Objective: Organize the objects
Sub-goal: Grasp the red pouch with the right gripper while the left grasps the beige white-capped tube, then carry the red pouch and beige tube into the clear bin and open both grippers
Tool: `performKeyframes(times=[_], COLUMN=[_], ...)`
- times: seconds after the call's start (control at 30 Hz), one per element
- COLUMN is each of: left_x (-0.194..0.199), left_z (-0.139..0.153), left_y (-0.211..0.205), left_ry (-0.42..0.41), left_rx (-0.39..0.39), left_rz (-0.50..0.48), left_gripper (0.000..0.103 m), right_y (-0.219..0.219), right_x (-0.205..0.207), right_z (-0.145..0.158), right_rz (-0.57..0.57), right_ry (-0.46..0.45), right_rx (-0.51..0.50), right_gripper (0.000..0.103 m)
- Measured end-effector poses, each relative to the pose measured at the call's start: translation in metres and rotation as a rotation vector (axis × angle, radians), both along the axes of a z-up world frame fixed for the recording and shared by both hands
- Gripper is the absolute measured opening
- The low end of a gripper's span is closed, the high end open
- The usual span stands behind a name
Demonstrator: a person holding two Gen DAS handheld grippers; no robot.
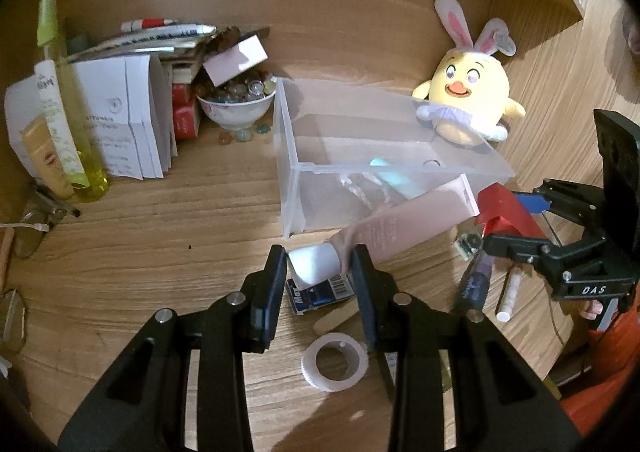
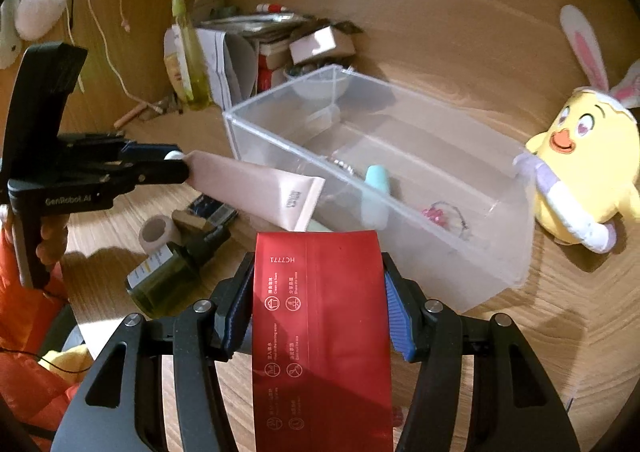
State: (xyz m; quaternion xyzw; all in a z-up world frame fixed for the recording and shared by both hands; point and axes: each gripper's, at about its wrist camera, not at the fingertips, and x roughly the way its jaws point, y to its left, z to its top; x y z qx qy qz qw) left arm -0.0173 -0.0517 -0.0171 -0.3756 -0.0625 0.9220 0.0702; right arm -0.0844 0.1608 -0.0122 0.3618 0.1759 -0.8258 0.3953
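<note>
A pink squeeze tube (image 1: 408, 226) with a white cap hangs above the wooden desk, and my left gripper (image 1: 318, 254) is shut on its cap end. The right wrist view shows the same tube (image 2: 260, 187) sticking out of the left gripper (image 2: 180, 163) toward the clear plastic box (image 2: 280, 143). My right gripper (image 2: 318, 274) is shut on a red foil packet (image 2: 320, 312), held upright just in front of the box. From the left wrist view, the right gripper (image 1: 516, 221) and red packet (image 1: 502, 207) sit beside the box (image 1: 292, 171). A mint item (image 2: 376, 187) and a bracelet (image 2: 440, 211) lie inside the box.
A yellow plush chick (image 1: 468, 99) leans at the box's right. On the desk lie a tape roll (image 1: 336, 362), a battery pack (image 1: 320, 292), a green bottle (image 2: 168, 276) and a purple pen (image 1: 476, 280). A bead bowl (image 1: 236, 107), papers and a spray bottle (image 1: 68, 103) crowd the back left.
</note>
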Motion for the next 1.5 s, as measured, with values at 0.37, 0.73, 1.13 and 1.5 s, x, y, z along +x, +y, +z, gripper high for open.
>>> performKeyframes(times=[0.37, 0.73, 1.13, 1.5], left_x=[-0.001, -0.007, -0.049, -0.049], left_z=[0.02, 0.0, -0.044, -0.045], left_y=[0.004, -0.005, -0.015, -0.013], left_ry=[0.04, -0.043, -0.211, -0.167], left_rx=[0.01, 0.008, 0.059, 0.08], left_rz=[0.009, 0.019, 0.011, 0.003], left_gripper=[0.012, 0.052, 0.055, 0.033], right_y=[0.023, 0.036, 0.025, 0.01], right_x=[-0.002, -0.013, -0.044, -0.059], right_z=[0.025, 0.032, 0.046, 0.041], right_rz=[-0.042, -0.084, -0.118, -0.115], right_ry=[0.055, 0.077, 0.108, 0.108], right_rx=[-0.06, -0.078, -0.094, -0.067], right_gripper=[0.054, 0.054, 0.054, 0.054])
